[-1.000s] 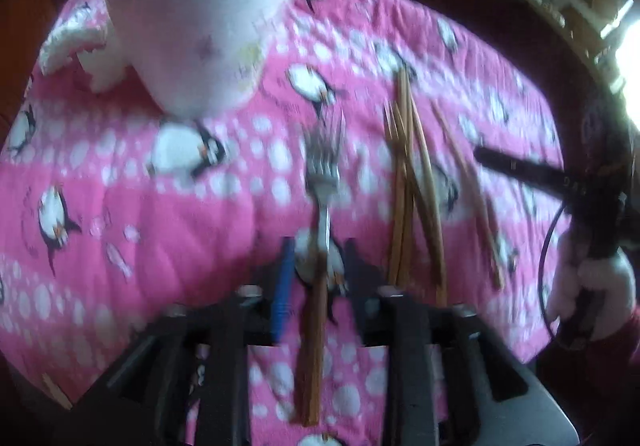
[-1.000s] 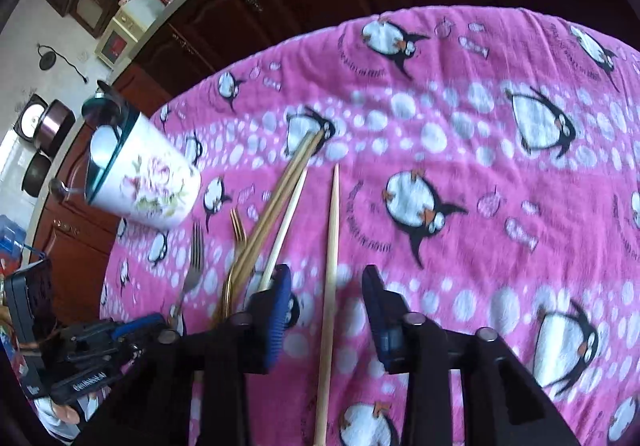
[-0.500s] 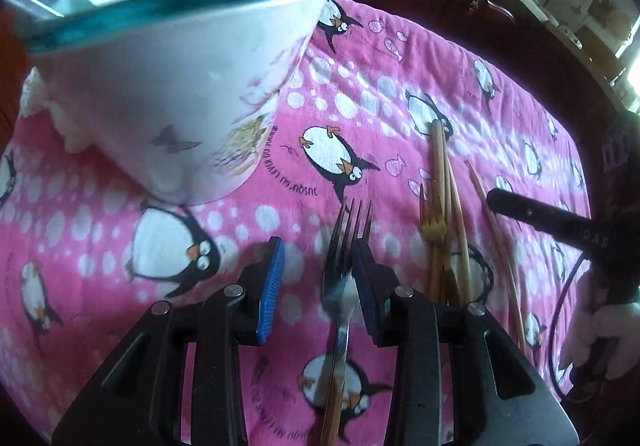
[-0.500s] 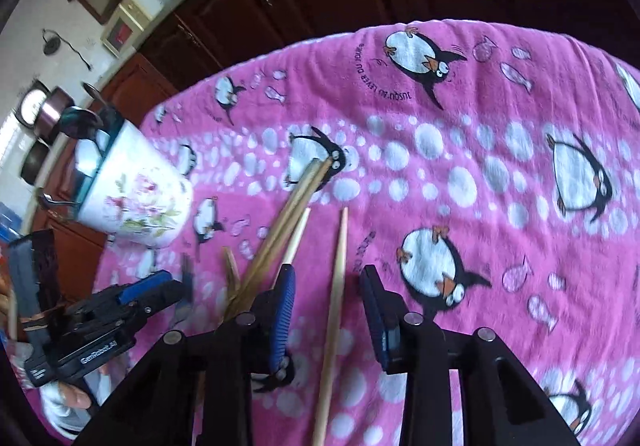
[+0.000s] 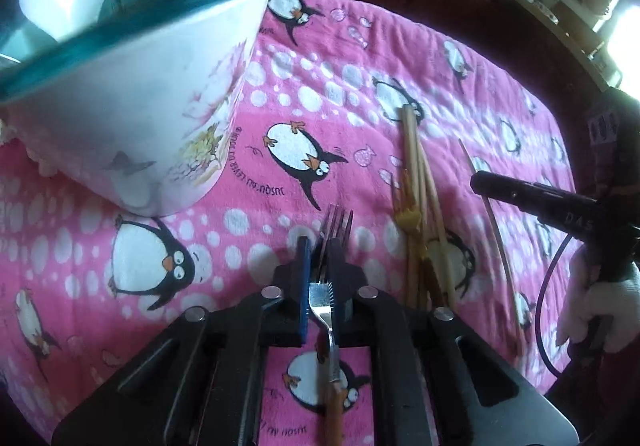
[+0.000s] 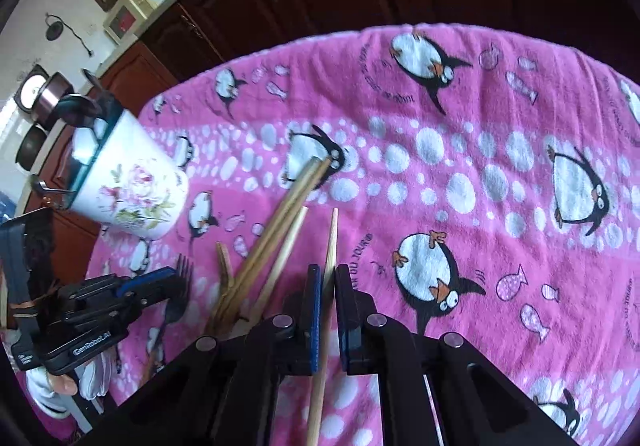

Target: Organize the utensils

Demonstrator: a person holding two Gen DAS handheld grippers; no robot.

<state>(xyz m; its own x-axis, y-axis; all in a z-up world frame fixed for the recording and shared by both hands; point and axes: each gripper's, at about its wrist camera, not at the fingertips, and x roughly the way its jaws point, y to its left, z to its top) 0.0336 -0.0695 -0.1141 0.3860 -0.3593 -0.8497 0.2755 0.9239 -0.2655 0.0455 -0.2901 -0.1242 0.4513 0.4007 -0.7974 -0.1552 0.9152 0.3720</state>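
Gripping fork [image 5: 332,246] neck, left claw [image 5: 320,246] closed; right claw [image 6: 327,282] clamped around lone chopstick [image 6: 326,294].

"GenRobot.AI" stands in white on the left gripper [image 6: 160,288]; "DAS" is readable on the right gripper [image 5: 492,186].

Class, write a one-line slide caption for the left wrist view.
Left gripper closed on a fork beside the floral cup.
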